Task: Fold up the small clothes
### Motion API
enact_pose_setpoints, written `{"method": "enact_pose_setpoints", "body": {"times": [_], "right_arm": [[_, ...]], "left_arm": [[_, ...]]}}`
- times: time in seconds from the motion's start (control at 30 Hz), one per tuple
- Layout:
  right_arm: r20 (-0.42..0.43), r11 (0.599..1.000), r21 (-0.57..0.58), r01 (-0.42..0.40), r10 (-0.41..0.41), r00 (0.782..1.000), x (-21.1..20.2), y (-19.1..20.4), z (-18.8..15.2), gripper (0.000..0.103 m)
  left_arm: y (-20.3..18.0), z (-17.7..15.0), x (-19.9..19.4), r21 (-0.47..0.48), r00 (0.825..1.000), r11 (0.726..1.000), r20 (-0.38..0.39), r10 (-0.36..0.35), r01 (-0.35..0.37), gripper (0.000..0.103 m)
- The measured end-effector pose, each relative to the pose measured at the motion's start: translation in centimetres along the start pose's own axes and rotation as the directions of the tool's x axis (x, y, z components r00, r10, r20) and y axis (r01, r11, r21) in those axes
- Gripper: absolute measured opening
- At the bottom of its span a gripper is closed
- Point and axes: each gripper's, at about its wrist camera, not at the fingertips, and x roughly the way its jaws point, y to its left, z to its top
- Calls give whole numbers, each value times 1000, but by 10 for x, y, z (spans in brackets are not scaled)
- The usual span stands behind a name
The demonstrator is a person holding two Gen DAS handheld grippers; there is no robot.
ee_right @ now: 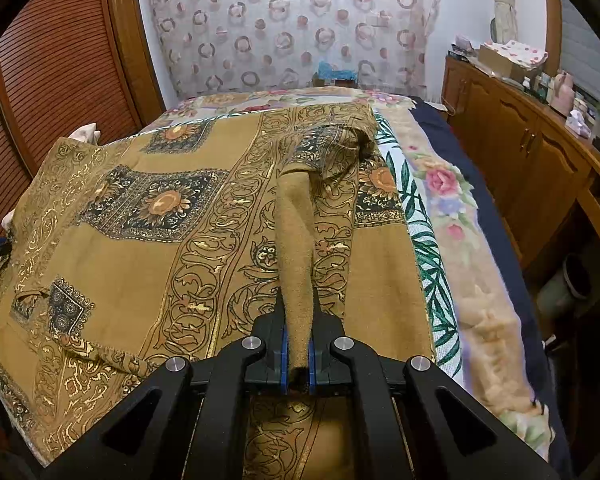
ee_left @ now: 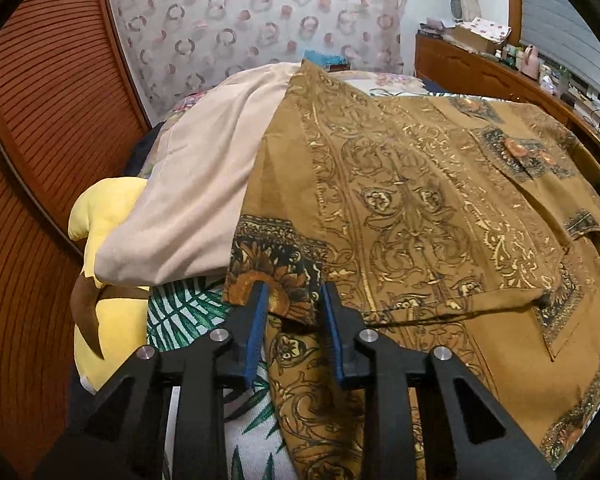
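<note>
A brown shirt with gold scroll and sunflower print lies spread over the bed. In the left wrist view my left gripper is open, its blue-padded fingers on either side of the shirt's near-left corner, not closed on it. In the right wrist view the shirt covers most of the bed. My right gripper is shut on a raised fold of the shirt, which rises from the cloth into the jaws.
A beige garment lies under the shirt's left side. A yellow plush toy sits at the bed's left edge. A leaf-print sheet and floral blanket lie to the right. A wooden cabinet and louvred doors flank the bed.
</note>
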Motion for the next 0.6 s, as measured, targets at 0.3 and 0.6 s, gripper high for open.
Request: {"method": "enact_pose_setpoints", "body": {"times": [0.3, 0.6], "right_arm": [[-1, 1000, 0, 1, -1, 1000, 0, 0, 0, 5], [-1, 1000, 0, 2, -2, 1000, 1, 0, 0, 5]], "left_arm": [[-16, 4, -4, 93, 999, 995, 25, 36, -38, 4], [-14, 26, -82, 4, 968, 994, 226, -111, 113, 4]]}}
